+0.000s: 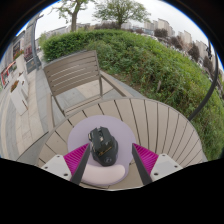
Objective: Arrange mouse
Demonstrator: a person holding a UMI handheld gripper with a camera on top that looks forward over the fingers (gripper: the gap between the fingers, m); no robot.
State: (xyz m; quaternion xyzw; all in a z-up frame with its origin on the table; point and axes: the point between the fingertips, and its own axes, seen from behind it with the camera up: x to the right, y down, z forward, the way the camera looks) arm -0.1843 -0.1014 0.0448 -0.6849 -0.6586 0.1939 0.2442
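Black mouse [103,145] lies on round mat [118,128] between open gripper [111,160] fingers.

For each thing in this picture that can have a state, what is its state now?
mouse: lying flat on the round mat, between the fingers, gaps at both sides.
round mat: spread flat on the table.
hand-held gripper: open, fingers either side of the mouse.
wooden table: upright, slatted top bare beyond the mat.
wooden chair: upright, unoccupied, beyond the table.

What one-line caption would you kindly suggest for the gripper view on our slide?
Open gripper straddles a black mouse resting on a round mat atop a slatted outdoor table.
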